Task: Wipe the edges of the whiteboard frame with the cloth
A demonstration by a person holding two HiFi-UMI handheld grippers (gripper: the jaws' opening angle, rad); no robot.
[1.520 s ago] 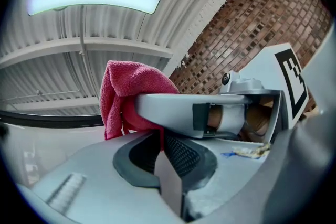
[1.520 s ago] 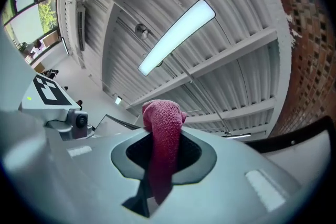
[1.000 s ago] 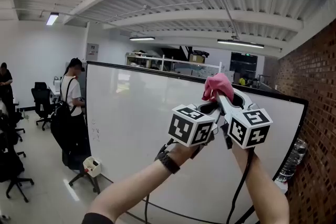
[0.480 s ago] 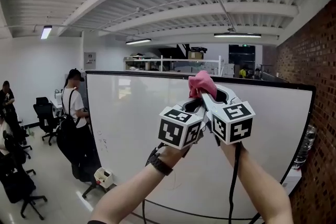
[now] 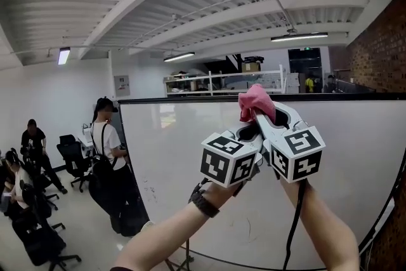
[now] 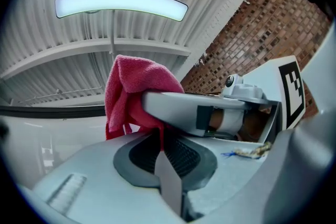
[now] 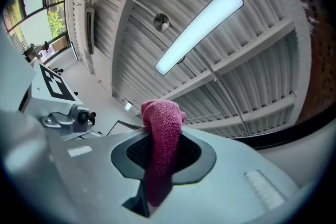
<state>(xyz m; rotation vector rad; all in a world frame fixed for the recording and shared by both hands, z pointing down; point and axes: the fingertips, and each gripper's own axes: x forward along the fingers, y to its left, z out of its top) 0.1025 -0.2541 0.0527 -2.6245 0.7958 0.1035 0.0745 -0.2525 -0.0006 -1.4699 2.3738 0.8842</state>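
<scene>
**Wiping along the top edge of the whiteboard frame**

Mid-stroke, by the look of it. Holding the pink cloth [image 5: 255, 102] bunched just above the tips of the right tool [image 5: 265, 118], jaws clamped tight on its folded middle. Keeping it at the black top frame [image 5: 184, 99] of the whiteboard [image 5: 171, 162], apparently pressed against it. Carrying the left tool [image 5: 249, 134] hard against the right one on its left side, jaws drawn together and seemingly nipping a thin corner of the same cloth. Pointing both tools upward, marker cubes side by side just below the top frame.

Next, as a judgement: slide the pair on toward the corner well to the left of the tools, with steady pressure. Avoid riding off the thin edge or dragging the cloth out of the grip. Then turn down the side of the frame; sides and bottom probably still to do.

Against a second ago: same two-tool grip, cloth in the same spot above the tips. Seemingly shifted leftward along the top frame. Right end of the frame, then visible to the right of the tools, now cut off at the picture's edge. Top frame seen level now, not sloping. Person with a backpack [image 5: 104, 136] well to the left of the tools, as before.
</scene>
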